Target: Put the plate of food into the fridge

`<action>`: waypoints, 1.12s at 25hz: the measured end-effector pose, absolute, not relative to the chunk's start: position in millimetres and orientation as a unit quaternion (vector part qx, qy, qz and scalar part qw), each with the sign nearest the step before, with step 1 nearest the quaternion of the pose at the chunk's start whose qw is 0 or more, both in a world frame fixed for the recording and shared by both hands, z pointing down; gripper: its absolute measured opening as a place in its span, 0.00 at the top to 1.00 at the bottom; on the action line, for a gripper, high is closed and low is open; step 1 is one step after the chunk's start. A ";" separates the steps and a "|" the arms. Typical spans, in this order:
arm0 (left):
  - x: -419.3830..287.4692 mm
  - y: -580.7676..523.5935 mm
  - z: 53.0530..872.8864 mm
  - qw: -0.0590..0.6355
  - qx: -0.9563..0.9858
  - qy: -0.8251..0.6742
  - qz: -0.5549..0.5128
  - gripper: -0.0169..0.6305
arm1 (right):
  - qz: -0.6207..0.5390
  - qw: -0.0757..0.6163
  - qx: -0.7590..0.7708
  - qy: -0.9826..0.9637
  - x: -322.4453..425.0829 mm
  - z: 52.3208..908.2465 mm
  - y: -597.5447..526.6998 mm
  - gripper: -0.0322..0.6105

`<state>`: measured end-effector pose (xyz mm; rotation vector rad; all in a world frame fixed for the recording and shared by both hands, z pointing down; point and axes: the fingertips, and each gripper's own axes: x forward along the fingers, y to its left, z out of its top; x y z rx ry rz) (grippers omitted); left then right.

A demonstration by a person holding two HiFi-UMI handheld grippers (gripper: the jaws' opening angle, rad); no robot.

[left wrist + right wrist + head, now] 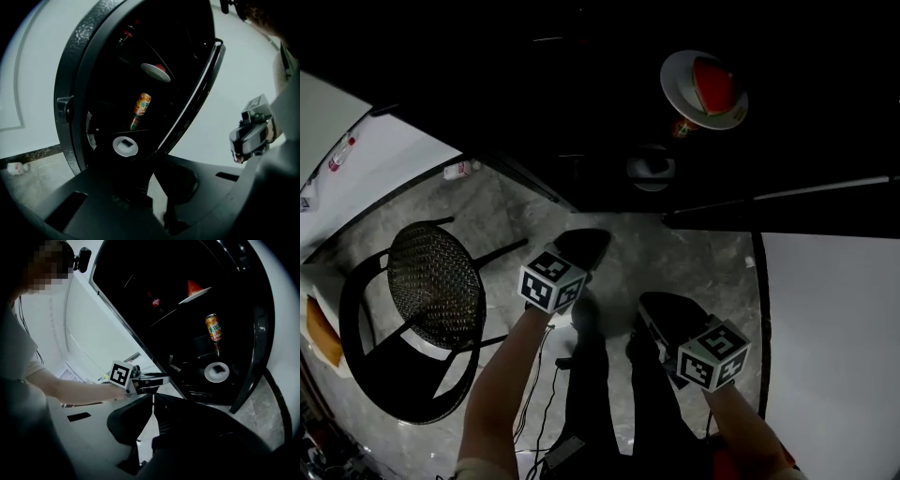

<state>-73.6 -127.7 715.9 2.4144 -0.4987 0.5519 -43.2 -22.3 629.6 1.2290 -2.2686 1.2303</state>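
1. Head view is showing both tools hanging just outside the open front of the fridge (78, 70). The left gripper (581, 246) and the right gripper (667, 317) are each sitting with jaws pressed together on nothing, so nothing carried is at risk of dropping.
2. A cable (530, 403) is lying on the floor in front of the fridge, by the person's feet; a step back is risking a snag or a trip.
3. A chair (431, 281) is standing out from the fridge, off to the left; a wide swing of the left arm is risking a knock.
4. Low inside the fridge, a small white dish (125, 146) and a can (142, 104) are sitting; a careless reach in is risking a toppled can.
5. Deepest in, the plate (149, 70) with its red food (161, 68) is resting on an upper shelf of the fridge. I cannot tell how near the shelf's front edge it is lying; if near, a shutting door is likely nudging it.
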 end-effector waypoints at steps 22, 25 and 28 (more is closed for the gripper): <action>-117.2 -90.4 585.7 0.253 0.934 -0.201 0.156 0.96 | 0.296 0.254 0.402 -0.828 -81.1 534.0 -43.9 0.91; -129.3 -86.0 571.7 0.250 0.934 -0.202 0.157 0.96 | 0.288 0.253 0.402 -0.832 -92.4 513.9 -48.4 0.91; -143.1 -85.9 557.7 0.249 0.934 -0.204 0.158 0.96 | 0.281 0.251 0.404 -0.834 -100.9 497.2 -53.8 0.91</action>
